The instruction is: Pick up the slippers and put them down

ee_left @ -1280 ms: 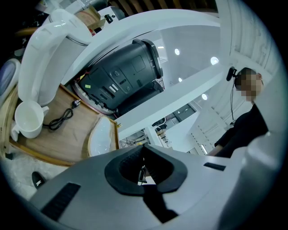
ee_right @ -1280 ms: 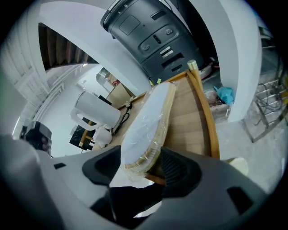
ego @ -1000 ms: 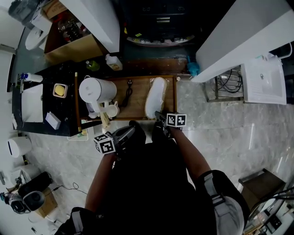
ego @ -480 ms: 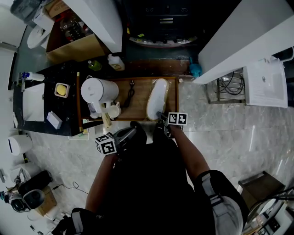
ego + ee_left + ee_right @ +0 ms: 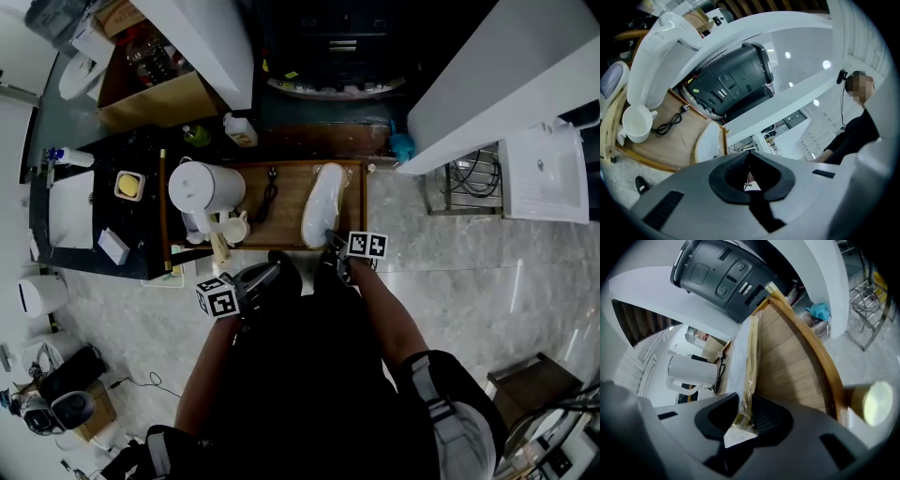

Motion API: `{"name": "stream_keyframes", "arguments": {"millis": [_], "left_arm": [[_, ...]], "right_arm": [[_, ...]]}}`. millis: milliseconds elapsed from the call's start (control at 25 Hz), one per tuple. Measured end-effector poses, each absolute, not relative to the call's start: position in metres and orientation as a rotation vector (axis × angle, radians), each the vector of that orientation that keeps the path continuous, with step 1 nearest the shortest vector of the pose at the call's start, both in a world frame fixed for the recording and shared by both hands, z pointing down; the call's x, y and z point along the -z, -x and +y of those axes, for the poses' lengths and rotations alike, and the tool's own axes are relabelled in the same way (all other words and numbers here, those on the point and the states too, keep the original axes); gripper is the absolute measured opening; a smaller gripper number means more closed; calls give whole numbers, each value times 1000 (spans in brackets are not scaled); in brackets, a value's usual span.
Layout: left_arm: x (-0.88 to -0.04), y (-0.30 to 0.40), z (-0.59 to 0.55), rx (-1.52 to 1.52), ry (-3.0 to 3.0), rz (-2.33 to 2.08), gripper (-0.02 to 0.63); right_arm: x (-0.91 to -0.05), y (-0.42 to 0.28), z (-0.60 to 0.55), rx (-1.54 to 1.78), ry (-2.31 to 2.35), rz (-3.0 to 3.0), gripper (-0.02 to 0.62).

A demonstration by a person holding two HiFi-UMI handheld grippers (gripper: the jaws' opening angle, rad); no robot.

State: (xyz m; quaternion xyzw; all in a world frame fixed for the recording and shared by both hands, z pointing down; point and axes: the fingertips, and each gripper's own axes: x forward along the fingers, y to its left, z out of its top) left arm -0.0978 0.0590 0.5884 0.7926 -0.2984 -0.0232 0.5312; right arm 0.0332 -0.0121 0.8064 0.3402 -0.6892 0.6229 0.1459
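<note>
A pair of white slippers in clear plastic wrap lies at the right side of a wooden tray. My right gripper is at the pack's near end. In the right gripper view its jaws are closing, and the pads pinch the wrapped edge of the slippers, which runs away along the tray. My left gripper hangs close to the person's body, short of the tray, shut with nothing in it. From there the slippers show as a white shape in the tray.
A white kettle, a white cup and a black cable share the tray's left half. The tray sits on a black table. A black appliance stands behind the tray. White counters rise on both sides; pale floor tiles lie to the right.
The right gripper has stayed at the slippers' near end with its marker cube turned slightly. The left gripper has kept still.
</note>
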Motion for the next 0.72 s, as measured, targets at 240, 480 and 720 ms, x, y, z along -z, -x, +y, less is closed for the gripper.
{"name": "stream_keyframes", "arguments": {"millis": [240, 480, 720], "left_arm": [[-587, 90, 55, 59, -1904, -699, 12], [-586, 86, 55, 65, -1909, -697, 12], [-585, 80, 53, 71, -1916, -689, 12]], "right_arm": [[-799, -32, -14, -1780, -954, -2017, 84], [-788, -33, -13, -1745, -911, -2055, 74], [-780, -37, -15, -1756, -895, -2082, 72]]}}
